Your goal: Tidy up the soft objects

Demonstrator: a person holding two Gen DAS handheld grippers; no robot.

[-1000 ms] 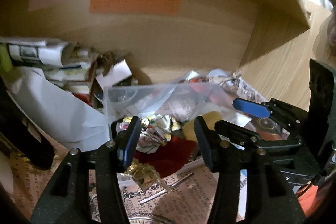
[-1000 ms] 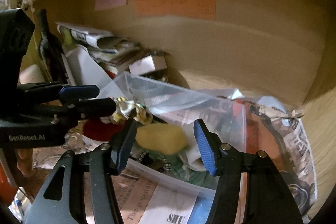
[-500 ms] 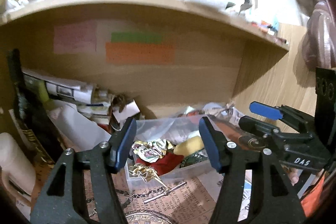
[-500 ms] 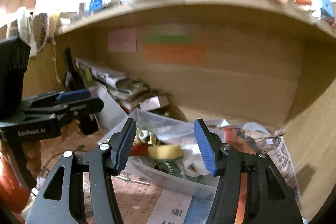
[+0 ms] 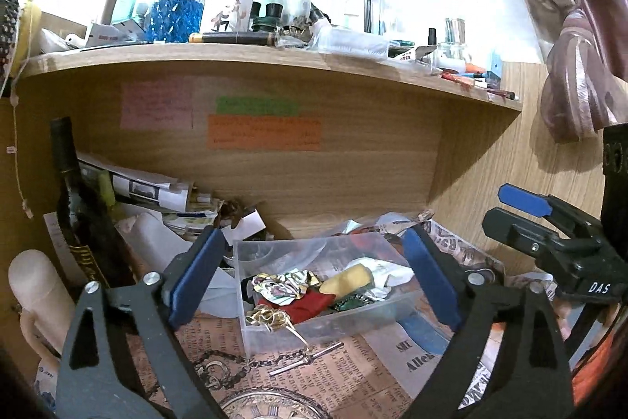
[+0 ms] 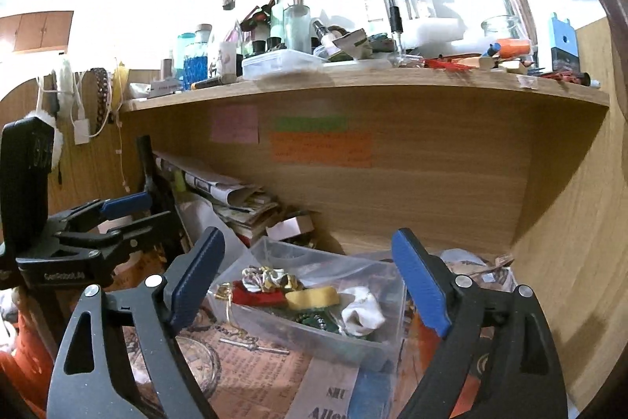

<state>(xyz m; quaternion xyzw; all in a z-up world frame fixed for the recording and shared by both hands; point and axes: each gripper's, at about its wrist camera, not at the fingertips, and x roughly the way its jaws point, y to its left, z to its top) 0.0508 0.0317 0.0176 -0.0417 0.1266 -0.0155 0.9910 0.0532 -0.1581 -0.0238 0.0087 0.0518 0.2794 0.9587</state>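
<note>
A clear plastic box (image 5: 274, 330) (image 6: 365, 352) stands on newspaper under a wooden shelf. It holds soft things: a patterned scrunchie (image 5: 280, 285) (image 6: 271, 277), a red cloth (image 5: 310, 305) (image 6: 255, 297), a yellow sponge-like roll (image 5: 347, 277) (image 6: 312, 297) and a white cloth (image 6: 361, 313). My left gripper (image 5: 312, 275) is open and empty, held back from the box. My right gripper (image 6: 308, 277) is open and empty too, also back from the box. Each gripper shows in the other's view, the right (image 5: 549, 234) and the left (image 6: 98, 222).
A dark bottle (image 5: 78, 218) and piled papers (image 5: 157, 195) stand left of the box. A metal chain with a bar (image 5: 298, 364) lies on the newspaper in front. The shelf top (image 5: 274, 53) is crowded with bottles and jars. Coloured notes (image 5: 263, 132) are stuck on the back panel.
Both grippers have pulled back and up from the box, so it looks smaller and the shelf top has come into view. Both stay open and empty.
</note>
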